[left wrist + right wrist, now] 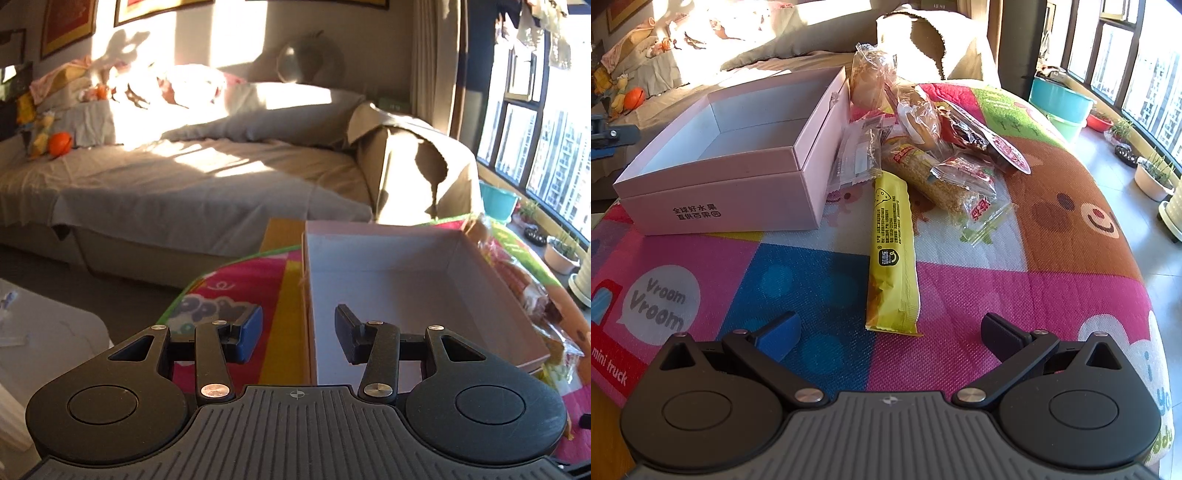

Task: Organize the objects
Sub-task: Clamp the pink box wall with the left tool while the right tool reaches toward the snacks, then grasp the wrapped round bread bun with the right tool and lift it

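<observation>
Left wrist view: left gripper (pixel 298 334) empty, jaws apart at a middling width, nothing between the pads, hanging over the near left wall of the pink box (pixel 417 295). Box open, inside bare as far as visible, fills the 1–3 o'clock area from the gripper. It sits on a colourful play mat (pixel 236 291). Wrapped snacks (pixel 532 291) crowd the box's right wall at about 3 o'clock, partly cut off by the frame edge. Sofa (pixel 184 173) with a grey cover behind, at 11–12 o'clock, well apart.

Right wrist view: right gripper (pixel 891 330) wide, empty, low over the mat. Yellow snack stick (pixel 893 254) lies flat straight ahead at 12 o'clock, its near end between the line of the two fingers but past the tips, untouched. Pink box at 10–11 o'clock, just left of the stick's far end. Behind the stick at 12–1 o'clock, a pile: corn-pattern pack (pixel 931 177), clear-wrapped bread rolls (pixel 916 110), a white sachet (pixel 857 158) leaning on the box wall, and a red-lidded cup (pixel 1004 151). Part of the left gripper shows at the frame's 9 o'clock edge.

Handling guess: the stick looks light, its film wrapper slick and crinkly, contents probably brittle, so squeeze gently. Best hold is across the narrow width near mid-length, pads on the long edges; the flat sealed ends would likely slip or fold. It lies flat, so the fingers must get right down to the mat. Bread packs look soft and air-puffed and will squash; take them by the body, lightly.
</observation>
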Motion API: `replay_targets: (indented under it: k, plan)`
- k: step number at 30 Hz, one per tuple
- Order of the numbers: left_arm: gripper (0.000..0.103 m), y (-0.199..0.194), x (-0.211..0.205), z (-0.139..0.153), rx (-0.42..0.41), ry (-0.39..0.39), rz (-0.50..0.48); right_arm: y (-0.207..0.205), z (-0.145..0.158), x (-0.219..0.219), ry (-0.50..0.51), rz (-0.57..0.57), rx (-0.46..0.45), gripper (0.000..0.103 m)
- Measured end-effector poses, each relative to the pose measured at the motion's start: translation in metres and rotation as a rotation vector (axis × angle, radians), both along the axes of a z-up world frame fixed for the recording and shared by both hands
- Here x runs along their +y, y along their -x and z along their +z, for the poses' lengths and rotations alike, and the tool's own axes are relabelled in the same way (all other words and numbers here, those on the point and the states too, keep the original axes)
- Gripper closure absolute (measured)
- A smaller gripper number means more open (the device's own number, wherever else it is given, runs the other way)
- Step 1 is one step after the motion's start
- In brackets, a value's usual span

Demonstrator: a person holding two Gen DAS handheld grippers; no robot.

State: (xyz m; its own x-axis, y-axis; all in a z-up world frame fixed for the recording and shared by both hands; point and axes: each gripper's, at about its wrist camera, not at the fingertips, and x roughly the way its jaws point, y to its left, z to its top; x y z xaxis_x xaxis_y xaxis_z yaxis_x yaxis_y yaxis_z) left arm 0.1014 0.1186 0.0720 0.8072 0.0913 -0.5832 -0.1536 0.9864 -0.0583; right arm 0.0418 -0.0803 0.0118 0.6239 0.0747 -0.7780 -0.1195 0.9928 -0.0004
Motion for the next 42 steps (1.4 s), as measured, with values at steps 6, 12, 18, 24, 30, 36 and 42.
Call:
replay_targets:
  k: [6,12,18,24,30,36,42]
  plan:
    - [0.054,-0.021,0.004,-0.029,0.096,0.024,-0.033,0.003,0.034,-0.009,-0.071,0.068,-0.114,0.000]
    - [0.088,-0.026,0.004,-0.037,0.122,0.056,-0.029,-0.071,0.110,-0.024,-0.197,0.016,-0.242,0.000]
    - [0.092,-0.025,0.001,-0.036,0.122,0.042,-0.027,-0.204,0.104,-0.010,-0.282,-0.099,-0.153,0.001]
    - [0.092,-0.025,0.005,-0.036,0.117,0.073,-0.024,-0.286,0.064,0.005,-0.341,-0.229,-0.011,0.024]
    - [0.092,-0.025,0.006,-0.036,0.114,0.081,-0.029,-0.266,0.067,-0.019,-0.455,-0.158,0.068,0.067]
    - [0.091,-0.023,0.004,-0.037,0.104,0.096,-0.020,-0.169,0.124,-0.067,-0.512,-0.090,-0.074,0.068]
    - [0.090,-0.021,0.002,-0.038,0.100,0.094,-0.044,-0.087,0.112,-0.101,-0.546,-0.128,-0.054,0.068]
